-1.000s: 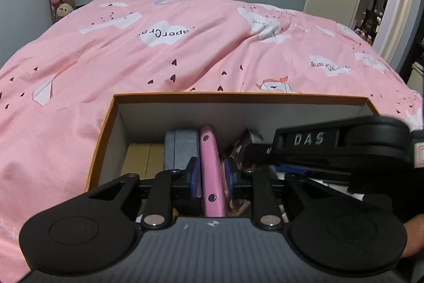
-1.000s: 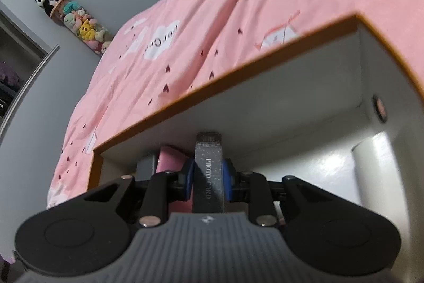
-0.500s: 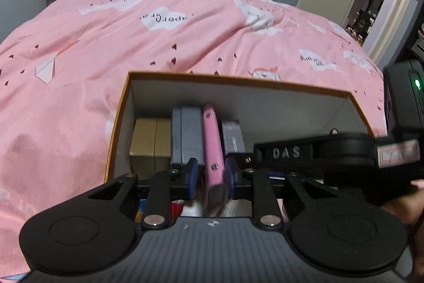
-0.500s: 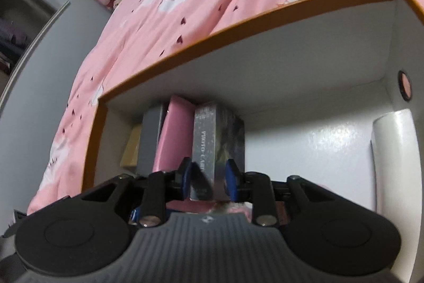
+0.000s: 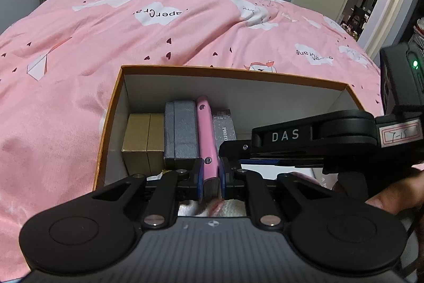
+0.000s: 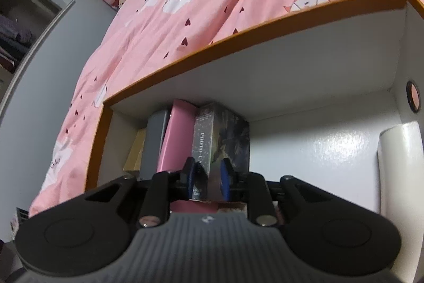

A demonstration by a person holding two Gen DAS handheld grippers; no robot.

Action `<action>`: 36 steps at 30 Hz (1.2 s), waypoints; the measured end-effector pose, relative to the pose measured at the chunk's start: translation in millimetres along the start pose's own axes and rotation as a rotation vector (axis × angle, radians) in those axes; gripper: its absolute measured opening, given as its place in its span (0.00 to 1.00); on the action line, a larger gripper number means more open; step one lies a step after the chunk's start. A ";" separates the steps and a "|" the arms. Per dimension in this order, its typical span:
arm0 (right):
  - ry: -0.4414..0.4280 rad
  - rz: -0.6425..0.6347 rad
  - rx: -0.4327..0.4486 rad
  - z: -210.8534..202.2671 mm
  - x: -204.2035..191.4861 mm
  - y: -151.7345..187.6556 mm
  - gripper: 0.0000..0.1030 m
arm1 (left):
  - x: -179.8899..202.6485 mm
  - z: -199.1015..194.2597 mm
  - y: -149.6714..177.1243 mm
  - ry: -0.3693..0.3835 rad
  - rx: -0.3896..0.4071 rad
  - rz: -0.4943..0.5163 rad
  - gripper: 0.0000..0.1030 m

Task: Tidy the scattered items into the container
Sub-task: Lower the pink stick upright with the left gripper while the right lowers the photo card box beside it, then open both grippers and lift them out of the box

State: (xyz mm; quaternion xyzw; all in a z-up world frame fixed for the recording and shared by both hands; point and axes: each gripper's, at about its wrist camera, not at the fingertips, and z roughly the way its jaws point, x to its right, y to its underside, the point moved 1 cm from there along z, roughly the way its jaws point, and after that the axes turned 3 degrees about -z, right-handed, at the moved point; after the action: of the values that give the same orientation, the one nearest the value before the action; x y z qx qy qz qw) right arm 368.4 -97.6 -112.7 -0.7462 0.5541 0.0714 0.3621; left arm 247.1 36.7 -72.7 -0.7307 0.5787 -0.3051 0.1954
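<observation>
The pink case (image 5: 204, 134) and dark photo-card box (image 6: 221, 139) stand on edge at the cardboard box's (image 5: 238, 72) left end. The left gripper (image 5: 210, 178) is closing on the case; the right gripper (image 6: 208, 178) clamps the card box. Tugging either could topple the row.

Black tongs (image 5: 211, 178) with blue pads (image 5: 200, 178), silver pivot screws, ribbed grey housing, white "DAS" lettering.

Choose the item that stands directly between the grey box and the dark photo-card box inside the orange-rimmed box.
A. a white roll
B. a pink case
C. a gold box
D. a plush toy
B: the pink case stands on edge with the grey box on one side and the dark photo-card box on the other.
</observation>
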 end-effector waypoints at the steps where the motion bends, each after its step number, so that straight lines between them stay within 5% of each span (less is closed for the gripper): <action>1: 0.008 -0.011 0.001 -0.9 -2.6 0.4 0.24 | 0.7 -0.6 0.1 -0.001 0.002 0.003 0.13; 16: 0.083 -0.127 0.055 -32.9 -28.9 18.4 0.35 | 7.2 -31.7 1.0 -0.046 -0.015 0.008 0.13; 36: 0.114 -0.247 0.317 -150.6 -65.8 88.3 0.49 | 34.3 -127.4 41.4 -0.010 0.102 0.042 0.17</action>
State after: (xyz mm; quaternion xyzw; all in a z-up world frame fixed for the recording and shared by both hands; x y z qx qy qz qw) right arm 221.8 -150.8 -10.5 -0.7448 0.4826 -0.1040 0.4490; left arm 136.4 1.8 2.3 -0.7091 0.5764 -0.3263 0.2418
